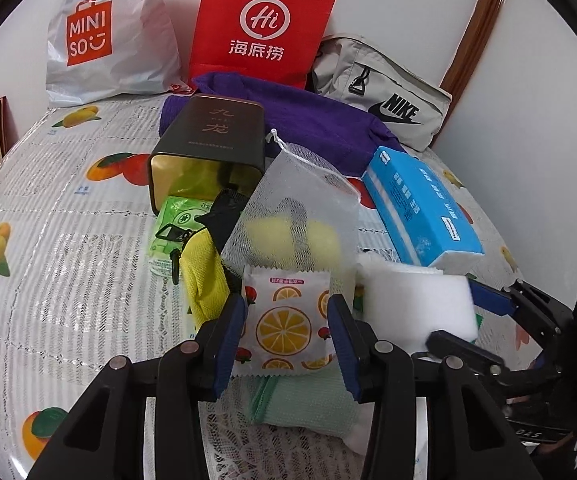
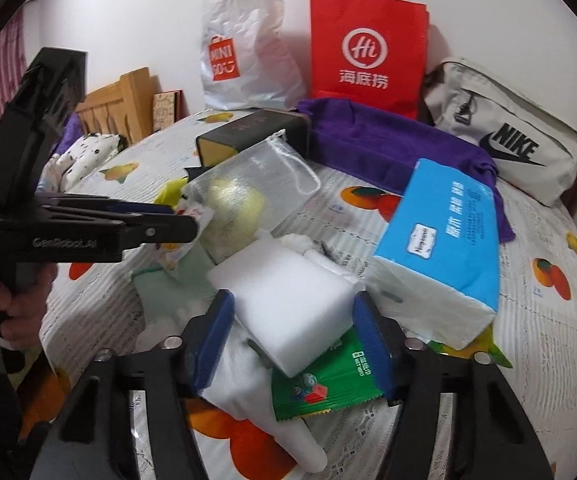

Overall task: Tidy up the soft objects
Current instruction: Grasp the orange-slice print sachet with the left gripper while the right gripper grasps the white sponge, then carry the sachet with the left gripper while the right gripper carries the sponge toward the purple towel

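My left gripper point(image 1: 288, 344) is open, its blue pads on either side of a white sachet printed with orange slices point(image 1: 284, 320); contact is unclear. The sachet lies on a mint green cloth point(image 1: 308, 400). My right gripper point(image 2: 294, 344) is open around a white foam block point(image 2: 284, 300), which also shows in the left wrist view point(image 1: 416, 304). Behind the sachet is a mesh pouch holding a yellow sponge point(image 1: 296, 224), a yellow fabric pouch point(image 1: 204, 276) and a green wet-wipes pack point(image 1: 172, 220). Another green wipes pack point(image 2: 328, 376) lies under the block.
A blue tissue pack point(image 1: 420, 204), a dark tin on its side point(image 1: 212, 148), a purple towel point(image 1: 312, 124), a Nike bag point(image 1: 384, 92), a red paper bag point(image 1: 264, 24) and a Miniso bag point(image 1: 108, 36) crowd the fruit-print tablecloth point(image 1: 48, 240). A wooden chair point(image 2: 124, 100) stands far left.
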